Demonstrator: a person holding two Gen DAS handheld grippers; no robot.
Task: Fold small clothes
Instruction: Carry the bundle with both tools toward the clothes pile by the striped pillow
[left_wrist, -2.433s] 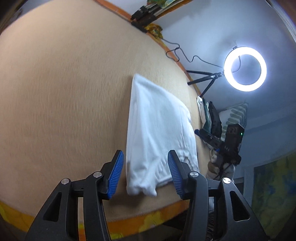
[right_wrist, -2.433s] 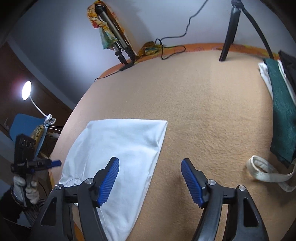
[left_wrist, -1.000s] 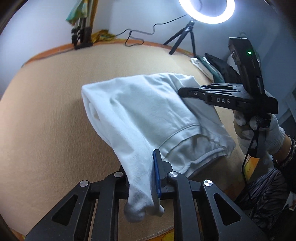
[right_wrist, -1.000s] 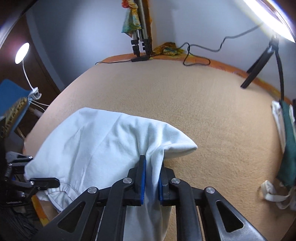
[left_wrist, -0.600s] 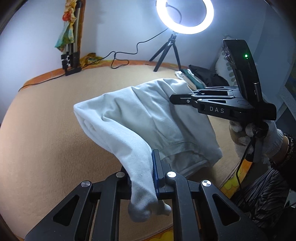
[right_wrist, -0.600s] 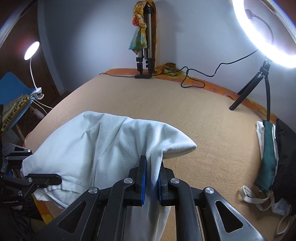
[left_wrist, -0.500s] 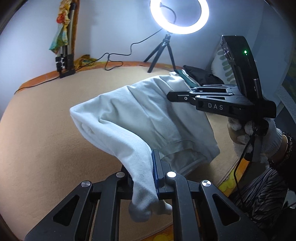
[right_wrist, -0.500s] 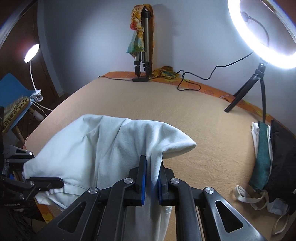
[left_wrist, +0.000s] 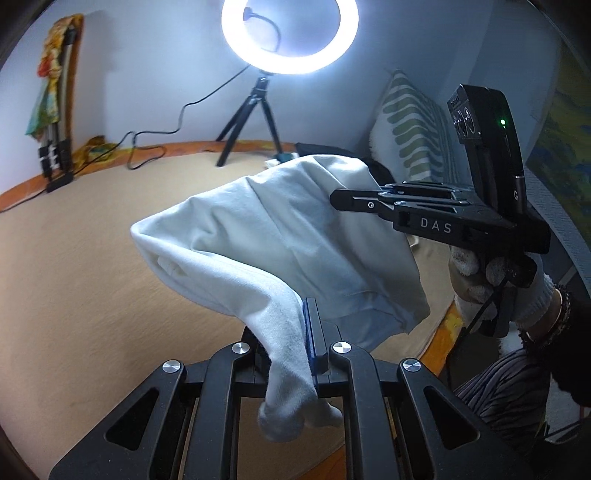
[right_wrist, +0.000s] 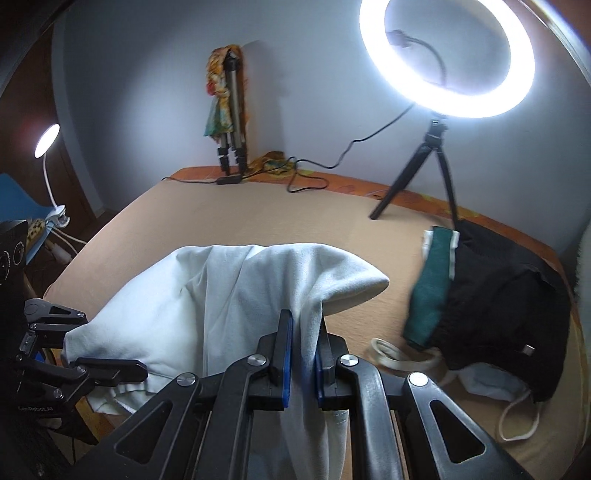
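A white folded garment (left_wrist: 280, 236) hangs in the air between my two grippers, above the tan bed surface (left_wrist: 74, 288). My left gripper (left_wrist: 295, 343) is shut on one end of it, and a tail of cloth droops below the jaws. My right gripper (right_wrist: 301, 354) is shut on the other end of the white garment (right_wrist: 207, 302). The right gripper also shows in the left wrist view (left_wrist: 343, 197), clamped on the far corner. The left gripper shows at the left of the right wrist view (right_wrist: 107, 373).
A lit ring light on a tripod (right_wrist: 439, 147) stands at the back of the bed. A pile of black and green clothes (right_wrist: 495, 295) and white straps lie at the right. A folded tripod (right_wrist: 231, 147) and cables sit at the far edge. A striped pillow (left_wrist: 413, 136) leans behind.
Both grippers closed on the garment's ends and have lifted it off the bed. Over the last half second it has risen higher and both views have tilted up towards the ring light.
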